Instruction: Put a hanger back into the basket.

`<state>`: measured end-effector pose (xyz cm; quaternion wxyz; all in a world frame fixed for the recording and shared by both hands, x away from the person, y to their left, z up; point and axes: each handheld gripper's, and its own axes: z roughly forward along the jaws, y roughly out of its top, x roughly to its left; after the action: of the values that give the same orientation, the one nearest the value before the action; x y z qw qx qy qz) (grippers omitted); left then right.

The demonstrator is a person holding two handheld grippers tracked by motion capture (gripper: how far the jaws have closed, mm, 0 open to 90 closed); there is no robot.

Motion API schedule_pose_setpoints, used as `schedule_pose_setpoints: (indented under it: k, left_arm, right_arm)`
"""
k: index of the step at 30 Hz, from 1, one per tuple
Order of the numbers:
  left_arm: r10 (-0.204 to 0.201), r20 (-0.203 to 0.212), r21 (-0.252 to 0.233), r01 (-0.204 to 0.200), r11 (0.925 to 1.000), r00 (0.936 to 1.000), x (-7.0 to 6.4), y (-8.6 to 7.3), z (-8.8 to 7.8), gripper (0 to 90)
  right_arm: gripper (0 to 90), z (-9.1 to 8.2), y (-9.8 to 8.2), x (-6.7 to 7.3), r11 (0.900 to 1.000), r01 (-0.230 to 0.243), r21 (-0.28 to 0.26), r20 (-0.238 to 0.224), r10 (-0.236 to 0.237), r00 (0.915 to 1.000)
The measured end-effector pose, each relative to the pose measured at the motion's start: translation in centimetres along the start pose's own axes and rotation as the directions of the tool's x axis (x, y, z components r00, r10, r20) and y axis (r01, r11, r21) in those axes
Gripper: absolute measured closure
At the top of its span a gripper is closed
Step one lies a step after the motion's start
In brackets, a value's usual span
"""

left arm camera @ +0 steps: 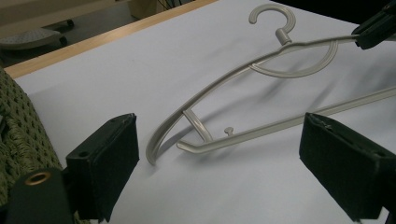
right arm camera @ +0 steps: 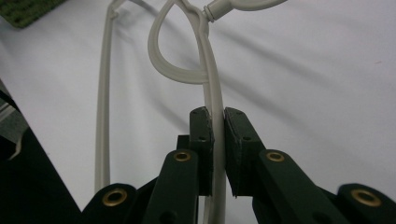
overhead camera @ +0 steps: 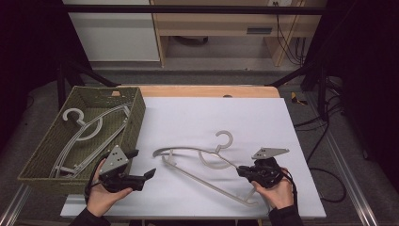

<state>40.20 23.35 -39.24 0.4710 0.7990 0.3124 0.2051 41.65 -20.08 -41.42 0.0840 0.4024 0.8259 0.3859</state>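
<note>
Quick count: one woven green basket (overhead camera: 56,155) at the left edge of the surface (overhead camera: 197,117), with what looks like two pale hangers (overhead camera: 89,132) stacked inside, though they overlap so I can't be totally sure. One more pale hanger (overhead camera: 207,162) is out on the white sheet. Two handheld grippers, the left gripper (overhead camera: 141,165) and the right gripper (overhead camera: 241,170), one per hand

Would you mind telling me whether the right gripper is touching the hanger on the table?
Touching. In the right gripper view, the right gripper has both jaws closed on the hanger's upper arm, with no gap either side.
</note>
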Motion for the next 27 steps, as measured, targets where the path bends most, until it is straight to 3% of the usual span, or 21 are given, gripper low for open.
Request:
schedule_pose_setpoints:
  k: [9, 15, 23, 27]
  left_arm:
    - [0.016, 0.008, 0.007, -0.016, 0.9998, 0.9998, -0.1, 0.6, 0.1, 11.9]
    - [0.073, 0.051, 0.053, -0.076, 0.9957, 0.996, -0.8, 2.0, 1.2, 13.5]
    - [0.153, 0.107, 0.147, -0.168, 0.9749, 0.9825, -1.8, 3.9, 5.2, 19.1]
    - [0.18, 0.111, 0.185, -0.199, 0.9625, 0.9773, -1.7, 4.3, 7.1, 23.2]
  right_arm:
    - [82.7, -1.0, 0.9, 0.7, 0.999, 0.015, -0.037, -0.041, -0.017, 0.999]
    - [82.5, -1.1, 1.2, 0.9, 0.999, 0.032, -0.035, -0.069, -0.034, 0.997]
    - [82.4, -0.9, 1.1, 0.4, 0.999, 0.033, -0.031, -0.09, -0.035, 0.9953]
    - [82.3, -0.9, 1.1, 0.3, 0.999, 0.036, -0.031, -0.088, -0.039, 0.9954]
